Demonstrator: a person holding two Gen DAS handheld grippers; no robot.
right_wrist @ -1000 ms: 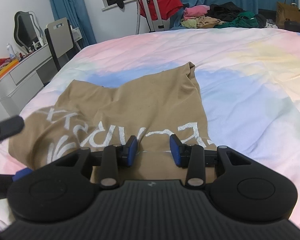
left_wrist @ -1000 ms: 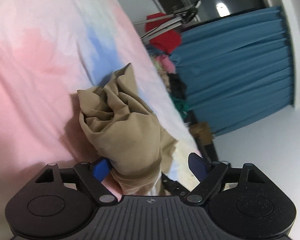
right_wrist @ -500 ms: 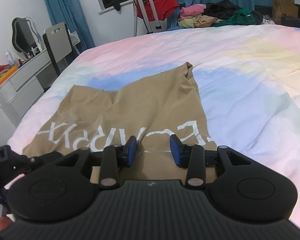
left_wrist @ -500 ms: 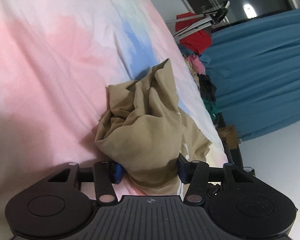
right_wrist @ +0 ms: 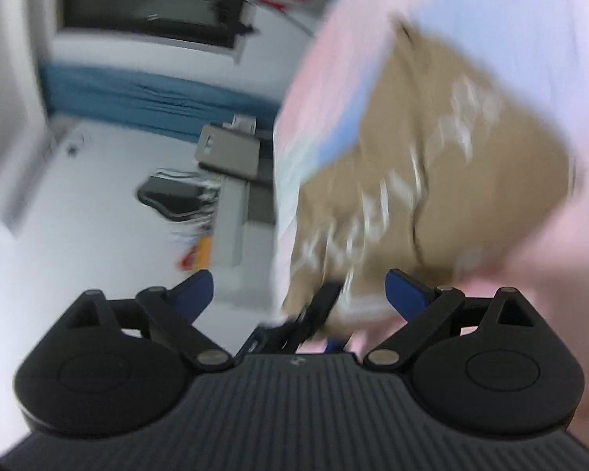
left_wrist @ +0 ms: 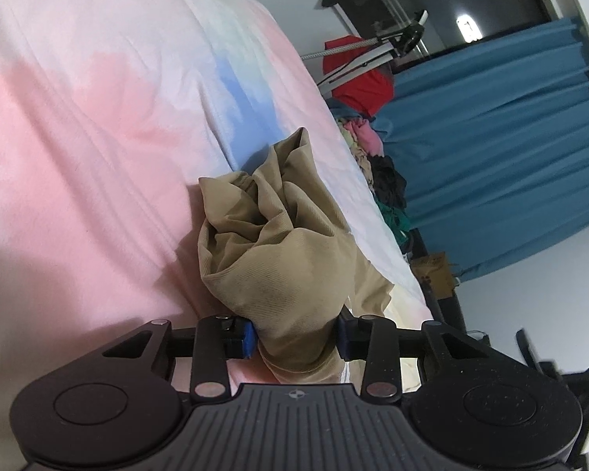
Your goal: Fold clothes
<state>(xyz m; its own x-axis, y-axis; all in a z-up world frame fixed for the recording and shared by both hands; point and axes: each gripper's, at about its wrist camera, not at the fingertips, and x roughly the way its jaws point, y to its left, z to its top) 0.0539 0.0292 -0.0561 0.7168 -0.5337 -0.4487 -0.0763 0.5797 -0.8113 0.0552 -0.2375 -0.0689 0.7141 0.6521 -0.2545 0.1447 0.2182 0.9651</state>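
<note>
A tan shirt point(left_wrist: 286, 259) with white lettering lies on the pastel pink-and-blue bed cover point(left_wrist: 78, 117). One end of it is bunched up in a lump between the fingers of my left gripper point(left_wrist: 294, 335), whose jaws are closing with both blue pads pressed into the cloth. In the blurred, rolled right wrist view the tan shirt point(right_wrist: 432, 157) lies spread flat on the bed cover point(right_wrist: 530, 19). My right gripper point(right_wrist: 300, 286) is opening wide and no pad touches the cloth. A blurred black part shows low between its fingers.
Beyond the bed's far end hang blue curtains point(left_wrist: 491, 157), with a pile of clothes point(left_wrist: 373, 157), a red garment point(left_wrist: 357, 74) on a metal rack and a brown bag point(left_wrist: 432, 271). A grey chair point(right_wrist: 227, 153) and a white dresser point(right_wrist: 235, 227) stand beside the bed.
The left jaws have narrowed onto the bunched shirt. The right gripper has let go of the shirt's near edge, sprung wide and rolled sideways, so its view is tilted and blurred.
</note>
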